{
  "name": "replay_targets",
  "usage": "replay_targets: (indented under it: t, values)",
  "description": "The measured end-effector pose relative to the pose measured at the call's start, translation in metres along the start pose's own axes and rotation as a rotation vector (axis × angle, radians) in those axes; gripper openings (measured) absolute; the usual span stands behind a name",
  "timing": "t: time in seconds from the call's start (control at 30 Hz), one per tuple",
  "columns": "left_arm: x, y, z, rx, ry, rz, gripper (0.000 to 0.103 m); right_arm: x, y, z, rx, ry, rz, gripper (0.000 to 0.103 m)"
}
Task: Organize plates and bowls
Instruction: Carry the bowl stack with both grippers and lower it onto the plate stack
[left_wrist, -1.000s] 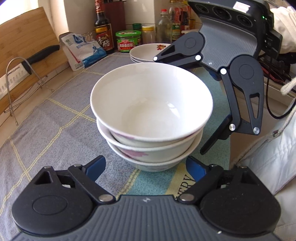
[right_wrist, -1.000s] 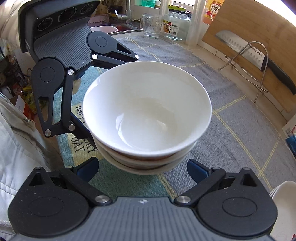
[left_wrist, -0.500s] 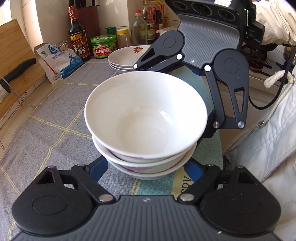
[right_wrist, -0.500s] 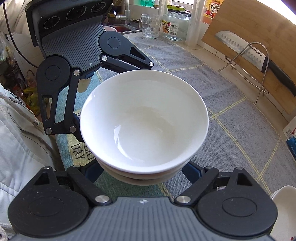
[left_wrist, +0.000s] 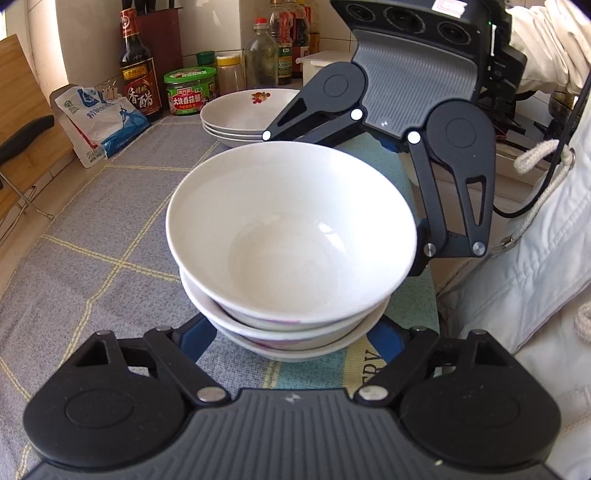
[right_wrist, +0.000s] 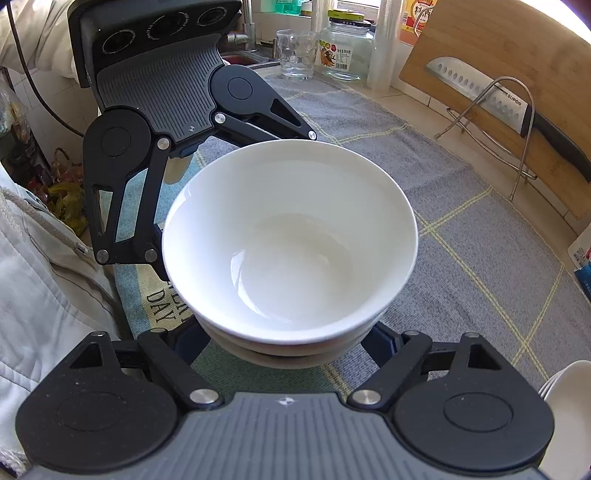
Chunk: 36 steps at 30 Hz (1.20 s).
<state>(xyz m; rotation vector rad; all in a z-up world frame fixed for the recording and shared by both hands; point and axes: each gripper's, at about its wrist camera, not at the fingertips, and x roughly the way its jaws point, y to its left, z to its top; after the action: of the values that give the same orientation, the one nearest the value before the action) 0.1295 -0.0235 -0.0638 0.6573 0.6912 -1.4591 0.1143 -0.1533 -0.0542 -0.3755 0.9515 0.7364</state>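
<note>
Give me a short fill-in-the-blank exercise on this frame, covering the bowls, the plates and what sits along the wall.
1. The stack of bowls between the two tongs holds ____ bowls.
2. The top bowl holds ____.
3. The stacked plates stand next to a jar with a ____ lid.
4. The knife leans against a ____ cutting board.

Missing words: three; nothing; green; wooden

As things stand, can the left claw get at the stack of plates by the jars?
Probably not directly: the left claw straddles the bowl stack, and the right claw sits before the plates.
</note>
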Motion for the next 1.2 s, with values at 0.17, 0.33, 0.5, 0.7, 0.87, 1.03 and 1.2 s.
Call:
replay_targets:
  t: [0.17, 0.33, 0.5, 0.7, 0.87, 1.03, 1.2]
  values:
    - [-0.001, 0.0, 0.0, -0.005, 0.0, -0.002, 0.086, 0.0, 0.001, 0.0, 0.007, -0.002, 0.0, 0.09]
    - [-0.001, -0.001, 0.002, -0.005, 0.007, 0.009, 0.086, -0.001, 0.001, 0.001, 0.01, 0.003, 0.002, 0.09]
    - [-0.003, -0.004, 0.005, -0.013, 0.013, 0.018, 0.086, -0.004, 0.001, 0.001, 0.005, 0.0, 0.009, 0.09]
    - [-0.009, -0.008, 0.019, -0.034, 0.014, 0.038, 0.086, -0.018, -0.005, 0.001, -0.012, -0.015, 0.029, 0.09]
    - [-0.007, -0.009, 0.037, -0.052, 0.008, 0.062, 0.086, -0.037, -0.018, -0.005, -0.038, -0.025, 0.04, 0.09]
    - [0.004, -0.003, 0.065, -0.07, -0.004, 0.081, 0.086, -0.06, -0.036, -0.015, -0.076, -0.032, 0.035, 0.09]
    - [0.02, -0.001, 0.099, -0.059, -0.035, 0.095, 0.086, -0.087, -0.061, -0.031, -0.083, -0.037, 0.021, 0.09]
